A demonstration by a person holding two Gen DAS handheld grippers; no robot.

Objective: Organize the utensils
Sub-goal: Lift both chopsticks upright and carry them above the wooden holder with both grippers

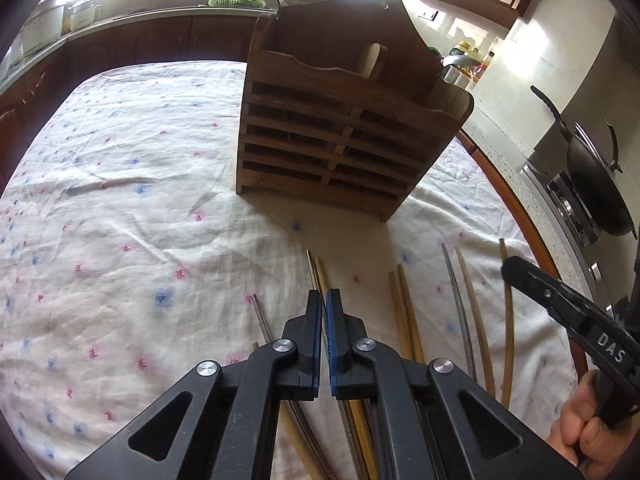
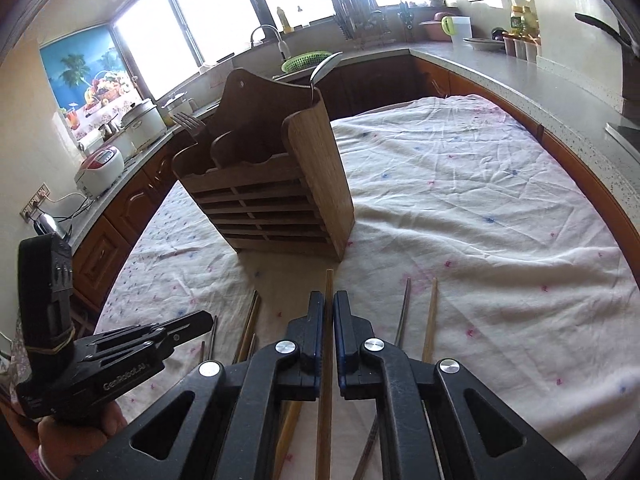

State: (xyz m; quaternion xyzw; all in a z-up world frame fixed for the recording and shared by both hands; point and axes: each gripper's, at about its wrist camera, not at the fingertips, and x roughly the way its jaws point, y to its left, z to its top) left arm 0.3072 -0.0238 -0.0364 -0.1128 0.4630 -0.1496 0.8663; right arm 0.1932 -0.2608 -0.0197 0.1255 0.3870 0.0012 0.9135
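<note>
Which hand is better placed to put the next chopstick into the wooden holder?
Right. The right tongs are shut on a wooden chopstick aimed at the holder. The left tongs are shut too, but whether they grip anything is unclear.

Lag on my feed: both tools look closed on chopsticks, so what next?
Probably carry the right tool with its wooden chopstick up toward the wooden holder: it looks clamped, and the holder's top is open just ahead.

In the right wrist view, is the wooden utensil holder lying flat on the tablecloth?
No. The wooden utensil holder stands upright on the tablecloth, with a spoon and a fork sticking up out of it.
</note>
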